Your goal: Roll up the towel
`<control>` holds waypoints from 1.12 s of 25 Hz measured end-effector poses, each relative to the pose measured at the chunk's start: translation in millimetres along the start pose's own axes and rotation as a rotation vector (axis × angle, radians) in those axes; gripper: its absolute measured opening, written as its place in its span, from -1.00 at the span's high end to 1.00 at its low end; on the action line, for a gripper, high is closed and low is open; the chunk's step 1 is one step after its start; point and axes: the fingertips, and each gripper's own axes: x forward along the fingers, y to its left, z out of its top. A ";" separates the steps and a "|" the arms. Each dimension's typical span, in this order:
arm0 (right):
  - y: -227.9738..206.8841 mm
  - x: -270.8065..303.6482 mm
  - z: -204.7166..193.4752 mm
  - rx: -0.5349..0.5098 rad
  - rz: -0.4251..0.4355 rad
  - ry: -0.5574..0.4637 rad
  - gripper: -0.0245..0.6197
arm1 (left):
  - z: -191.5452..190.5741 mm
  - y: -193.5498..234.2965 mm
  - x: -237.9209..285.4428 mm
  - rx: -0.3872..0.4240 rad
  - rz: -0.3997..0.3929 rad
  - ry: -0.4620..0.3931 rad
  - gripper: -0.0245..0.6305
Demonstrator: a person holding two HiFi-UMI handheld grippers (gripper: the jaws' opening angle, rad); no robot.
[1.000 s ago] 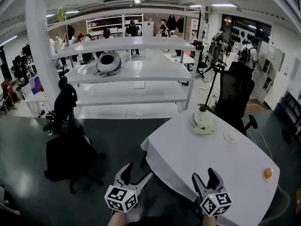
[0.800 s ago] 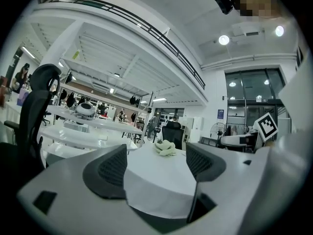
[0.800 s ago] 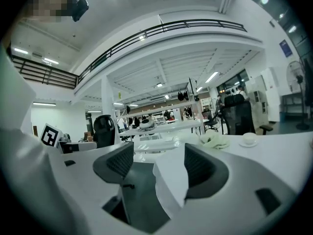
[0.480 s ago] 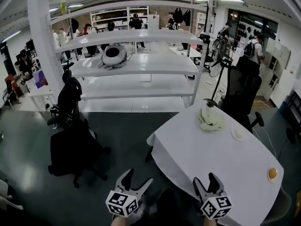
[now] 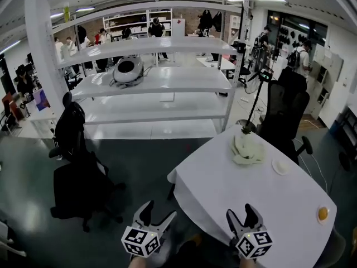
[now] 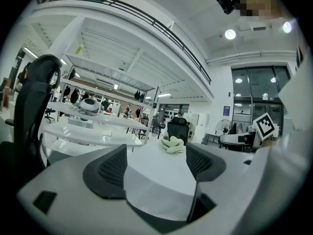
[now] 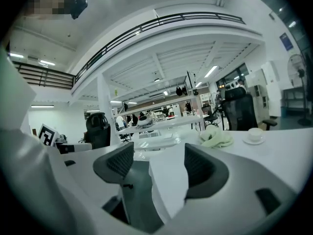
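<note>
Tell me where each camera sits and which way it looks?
Head view: on the person's head, looking down at the table; left tongs and right tongs show below.
Left gripper view: on the left tongs, facing across the table between its open jaws.
Right gripper view: the same from the right tongs.
All share the towel.

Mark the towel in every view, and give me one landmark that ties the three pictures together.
Head view: the towel lies crumpled on the far side of the table, right of centre.
Left gripper view: the towel is small and far off, near the centre.
Right gripper view: the towel is right of centre, at mid height.
Shared landmark: the black chair just behind the towel.
</note>
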 end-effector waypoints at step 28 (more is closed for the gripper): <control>-171.1 112.8 43.7 0.109 -0.246 -0.009 -0.09 | 4.0 -9.5 267.9 0.039 -0.252 0.165 -0.26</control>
